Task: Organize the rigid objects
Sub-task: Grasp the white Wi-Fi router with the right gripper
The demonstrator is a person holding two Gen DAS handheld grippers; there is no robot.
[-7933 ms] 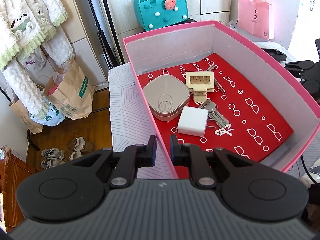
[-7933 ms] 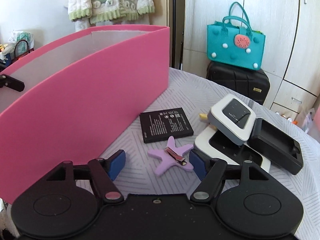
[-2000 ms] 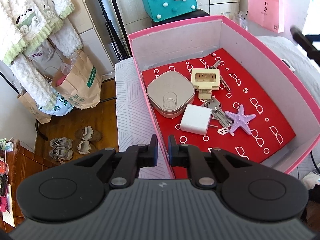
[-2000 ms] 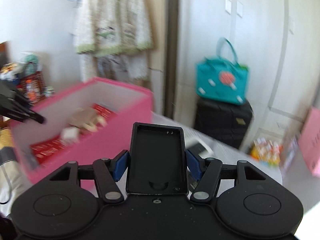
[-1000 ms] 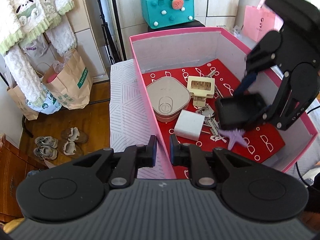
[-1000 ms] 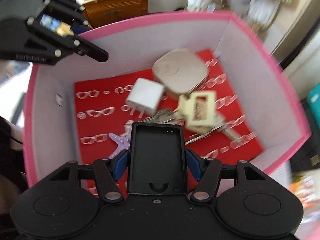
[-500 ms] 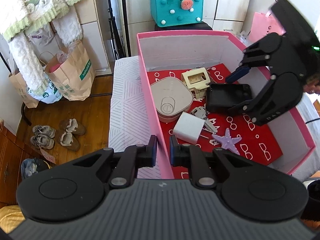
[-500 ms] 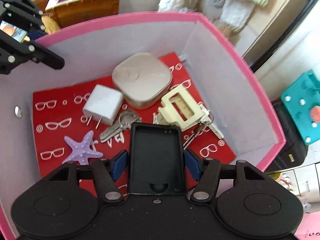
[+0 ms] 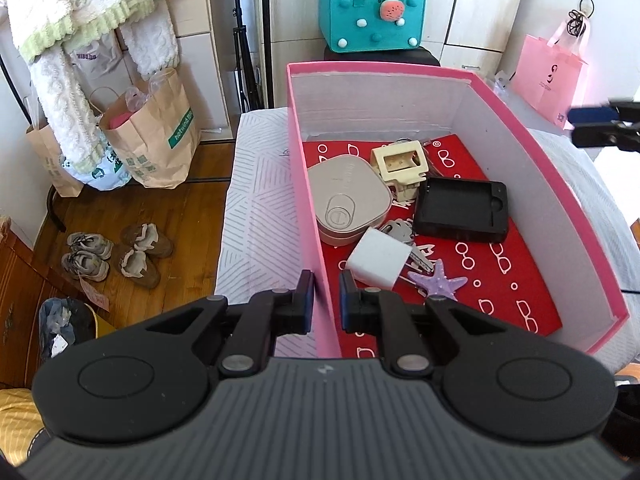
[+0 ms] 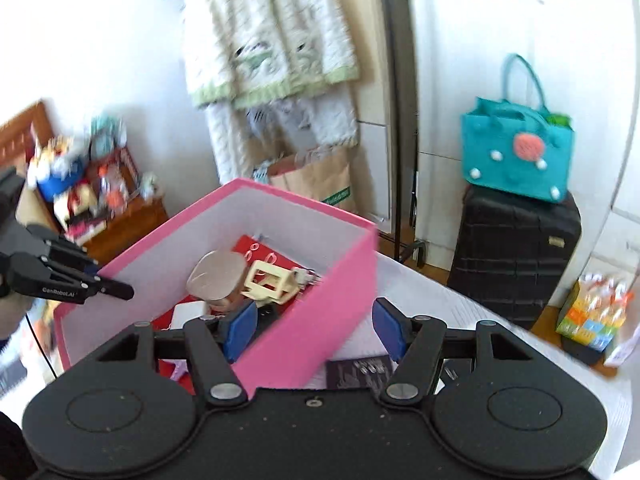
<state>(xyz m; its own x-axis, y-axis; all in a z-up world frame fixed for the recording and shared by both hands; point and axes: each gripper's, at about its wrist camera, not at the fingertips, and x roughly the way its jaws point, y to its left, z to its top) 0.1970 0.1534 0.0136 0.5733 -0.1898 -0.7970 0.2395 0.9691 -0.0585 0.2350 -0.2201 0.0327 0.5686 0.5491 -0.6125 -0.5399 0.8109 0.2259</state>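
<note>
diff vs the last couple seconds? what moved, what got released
The right gripper let go of the black tray, which now lies inside the pink box beside the cream holder. The gripper has pulled back out over the box's edge, empty, jaws opening. The left gripper stays clamped on the box's near wall. The beige case, white charger, keys and purple starfish kept their places.

Lived-in home bedroom: fluffy white-and-green bathrobe (image 9: 72,20) hanging, worn shoes (image 9: 116,250) on wooden floorboards (image 9: 168,216), teal felt handbag (image 9: 372,16) atop black hard-shell suitcase (image 10: 516,256).
</note>
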